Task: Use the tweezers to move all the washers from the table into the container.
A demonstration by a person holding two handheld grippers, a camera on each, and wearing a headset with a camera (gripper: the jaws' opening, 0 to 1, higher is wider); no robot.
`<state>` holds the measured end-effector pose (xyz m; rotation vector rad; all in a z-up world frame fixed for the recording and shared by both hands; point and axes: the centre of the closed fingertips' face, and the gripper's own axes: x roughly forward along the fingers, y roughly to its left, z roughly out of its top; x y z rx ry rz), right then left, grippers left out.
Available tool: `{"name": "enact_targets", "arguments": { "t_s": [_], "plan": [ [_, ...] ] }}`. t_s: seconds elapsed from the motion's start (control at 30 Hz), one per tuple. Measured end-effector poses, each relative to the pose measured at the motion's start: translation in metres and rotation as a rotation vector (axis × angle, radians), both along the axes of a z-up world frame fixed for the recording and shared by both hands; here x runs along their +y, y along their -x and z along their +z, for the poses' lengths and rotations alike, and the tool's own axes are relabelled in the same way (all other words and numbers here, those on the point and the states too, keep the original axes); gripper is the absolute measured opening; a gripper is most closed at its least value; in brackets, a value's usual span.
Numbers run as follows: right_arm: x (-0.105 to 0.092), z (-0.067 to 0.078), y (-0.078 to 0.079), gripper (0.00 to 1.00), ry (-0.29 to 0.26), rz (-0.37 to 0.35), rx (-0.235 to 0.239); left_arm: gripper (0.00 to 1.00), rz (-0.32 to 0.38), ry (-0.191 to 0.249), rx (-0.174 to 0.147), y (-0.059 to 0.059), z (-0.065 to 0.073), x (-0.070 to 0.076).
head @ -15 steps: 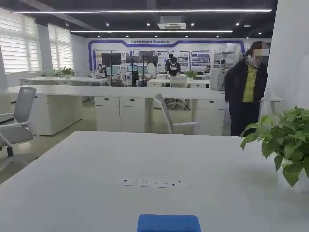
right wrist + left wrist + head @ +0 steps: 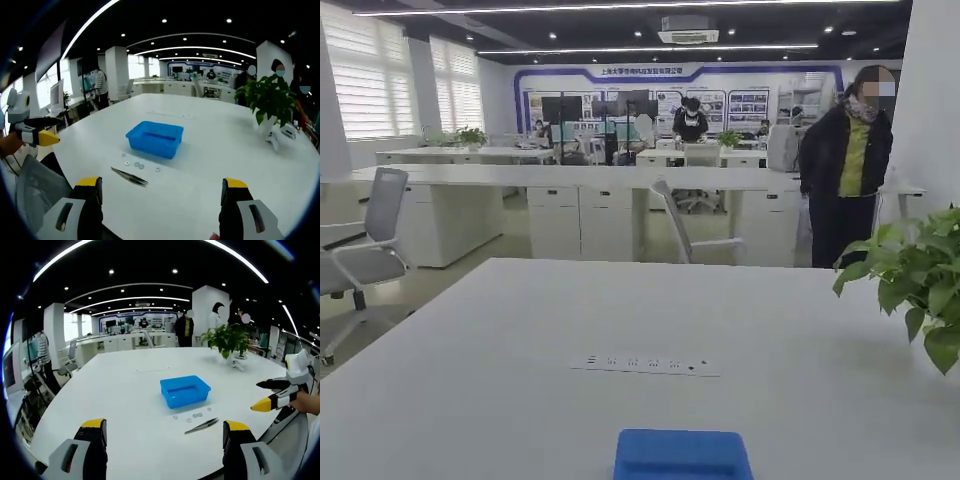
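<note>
You are holding two tools at the near side of the white worktop (image 2: 210,150), one in each hand. The left tool (image 2: 164,425) and the right tool (image 2: 160,182) are both gaping wide, with nothing between their jaws, and both are pointing at the work from well back.

One blue container (image 2: 150,146) is sitting open-topped near the middle of the worktop. One pair of tweezers (image 2: 129,176) is lying flat on the worktop on your side of the container, apart from it.

In the right gripper view I am counting five washers (image 2: 136,163). They are lying scattered on the worktop between the tweezers and the container's near wall.

One potted plant (image 2: 267,102) is standing farther back on your right. One power strip (image 2: 645,364) is sitting in the worktop beyond the container.
</note>
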<state>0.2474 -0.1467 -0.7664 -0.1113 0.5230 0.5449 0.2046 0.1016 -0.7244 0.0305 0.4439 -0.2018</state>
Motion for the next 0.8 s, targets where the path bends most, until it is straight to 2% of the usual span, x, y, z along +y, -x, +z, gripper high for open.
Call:
{"name": "enact_targets", "arguments": {
  "t_s": [0.33,0.8],
  "plan": [
    [-0.0017,0.0025,-0.0007,0.98,-0.011,-0.011,-0.004,0.99,-0.014,-0.019,0.008,-0.0002,-0.003,-0.0028],
    [-0.0018,-0.0002,0.0003,0.97,0.001,-0.009,0.006,0.99,-0.023,-0.016,0.012,-0.0046,-0.0043,-0.0034]
  ]
}}
